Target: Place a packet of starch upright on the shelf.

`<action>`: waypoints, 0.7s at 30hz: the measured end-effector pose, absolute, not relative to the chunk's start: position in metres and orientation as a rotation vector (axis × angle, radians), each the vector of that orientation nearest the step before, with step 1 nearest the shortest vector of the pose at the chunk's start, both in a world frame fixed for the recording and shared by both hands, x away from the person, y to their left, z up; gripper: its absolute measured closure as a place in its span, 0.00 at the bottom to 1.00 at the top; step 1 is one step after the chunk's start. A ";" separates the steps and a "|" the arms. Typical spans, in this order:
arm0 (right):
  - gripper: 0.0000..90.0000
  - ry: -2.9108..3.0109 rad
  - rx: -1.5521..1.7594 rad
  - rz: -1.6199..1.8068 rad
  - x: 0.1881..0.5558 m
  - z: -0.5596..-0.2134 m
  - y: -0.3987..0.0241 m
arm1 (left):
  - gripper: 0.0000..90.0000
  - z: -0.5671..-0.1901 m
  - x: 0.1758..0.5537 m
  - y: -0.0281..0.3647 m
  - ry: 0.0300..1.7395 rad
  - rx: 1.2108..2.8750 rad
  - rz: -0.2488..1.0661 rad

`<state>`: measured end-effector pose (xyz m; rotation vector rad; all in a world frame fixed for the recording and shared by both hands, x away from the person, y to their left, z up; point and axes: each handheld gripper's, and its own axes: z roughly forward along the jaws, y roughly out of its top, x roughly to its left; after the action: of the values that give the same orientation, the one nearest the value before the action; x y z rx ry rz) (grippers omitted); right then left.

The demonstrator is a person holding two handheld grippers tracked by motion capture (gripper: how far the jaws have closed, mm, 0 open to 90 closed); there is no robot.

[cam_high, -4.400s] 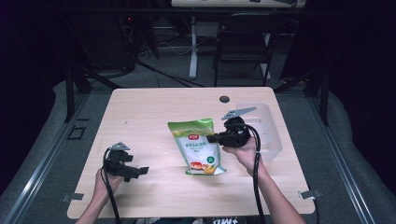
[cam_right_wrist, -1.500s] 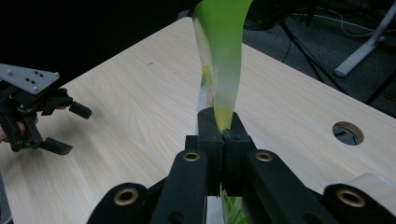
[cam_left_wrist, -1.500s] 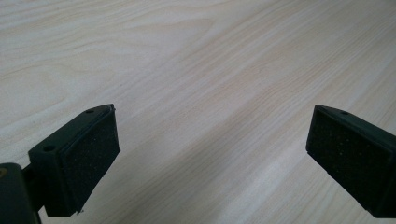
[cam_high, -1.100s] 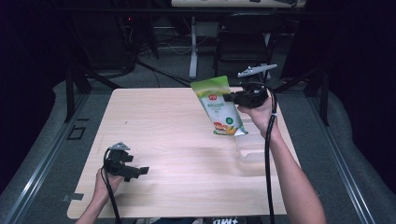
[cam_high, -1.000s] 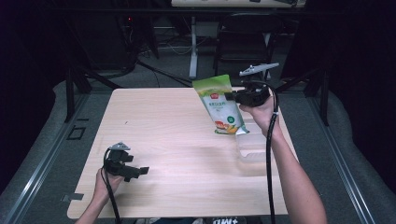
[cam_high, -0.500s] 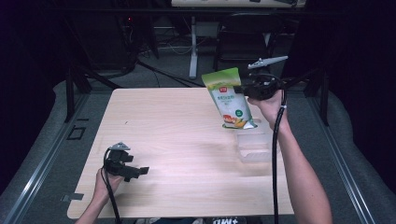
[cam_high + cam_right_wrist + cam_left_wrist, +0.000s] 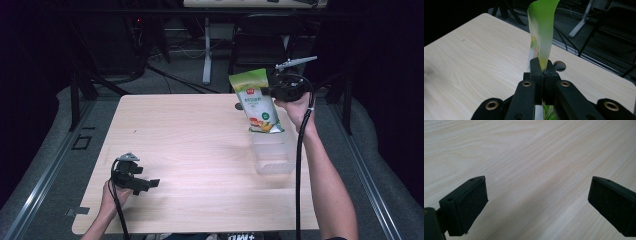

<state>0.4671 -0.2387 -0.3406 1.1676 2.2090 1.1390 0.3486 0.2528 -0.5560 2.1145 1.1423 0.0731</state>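
Pouch: green pouch [image 7: 256, 102] hangs at upper right, above your clear container [image 7: 272, 152].
Right gripper [image 7: 268, 91]: your jaws clamp its edge.
Left gripper [image 7: 150, 183]: lower left on the table [image 7: 190, 135], jaws apart.

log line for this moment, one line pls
right gripper: shut on green pouch, lifted above clear container | left gripper: open, empty, low over table | pouch not yet in container

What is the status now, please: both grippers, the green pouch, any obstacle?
Right gripper shut on green pouch, held above clear container. Left gripper open, low over table. No obstacle seen.
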 end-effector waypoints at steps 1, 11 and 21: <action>1.00 2.205 1.176 1.144 0.469 -0.342 -0.240 | 0.03 -0.556 0.349 0.253 1.141 2.116 0.071; 1.00 2.199 1.164 1.105 0.483 -0.350 -0.253 | 0.03 -0.556 0.349 0.253 1.140 2.118 0.068; 1.00 2.220 1.153 1.060 0.502 -0.366 -0.255 | 0.03 -0.556 0.349 0.253 1.135 2.120 0.063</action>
<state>0.5019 -0.2548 -0.3663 1.1529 2.2202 1.0595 0.3488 0.2530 -0.5564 2.1201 1.1348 0.0628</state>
